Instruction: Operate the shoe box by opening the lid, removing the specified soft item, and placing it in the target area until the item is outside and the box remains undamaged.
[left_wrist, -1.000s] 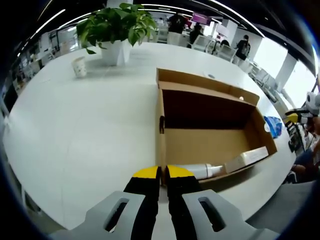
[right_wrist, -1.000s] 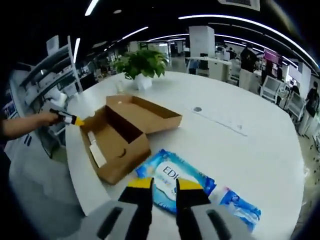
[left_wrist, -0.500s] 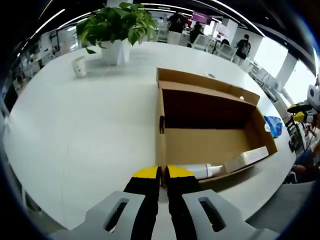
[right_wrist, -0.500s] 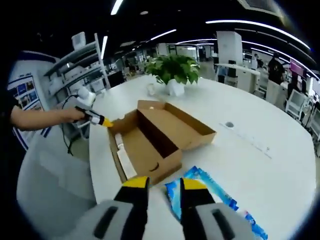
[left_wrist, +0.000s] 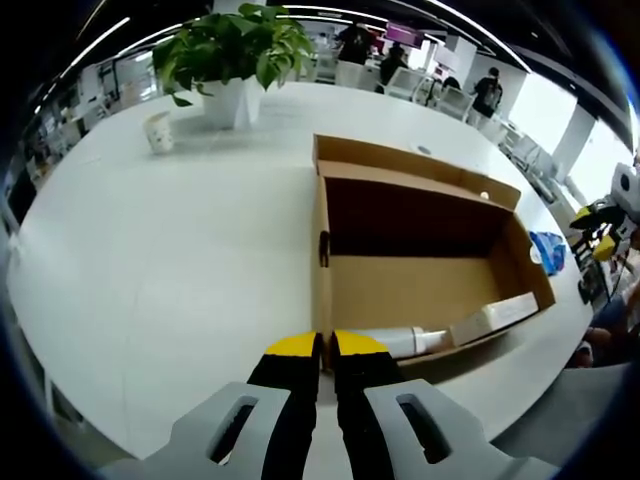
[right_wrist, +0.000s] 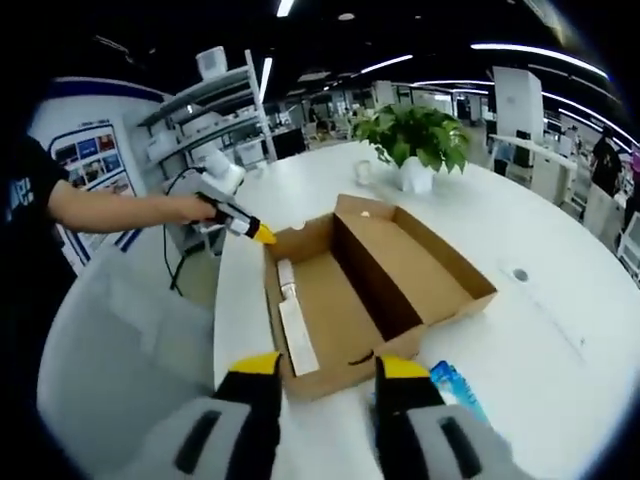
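The open cardboard shoe box (left_wrist: 420, 290) lies on the white table (left_wrist: 180, 260) with its lid flap standing up at the far side. A white tube (left_wrist: 400, 342) and a white carton (left_wrist: 495, 318) lie inside it. My left gripper (left_wrist: 325, 344) is shut on the box's near side wall at the corner. From the right gripper view the left gripper (right_wrist: 262, 234) sits at the box (right_wrist: 360, 290) corner, held by a person's hand. My right gripper (right_wrist: 331, 366) hangs open above the box's short end. A blue soft pack (right_wrist: 455, 385) lies on the table to its right. The blue pack (left_wrist: 548, 250) and the right gripper (left_wrist: 600, 240) are beyond the box.
A potted plant (left_wrist: 235, 50) and a paper cup (left_wrist: 158, 132) stand at the table's far end, also the plant (right_wrist: 415, 135) in the right gripper view. The table edge (right_wrist: 225, 330) runs close by the box. Shelves (right_wrist: 215, 110) and chairs stand around, with people in the background.
The right gripper has drawn away from the blue pack and swung toward the box, its jaws standing wider apart. The pack now lies at the view's right. The left gripper has held still.
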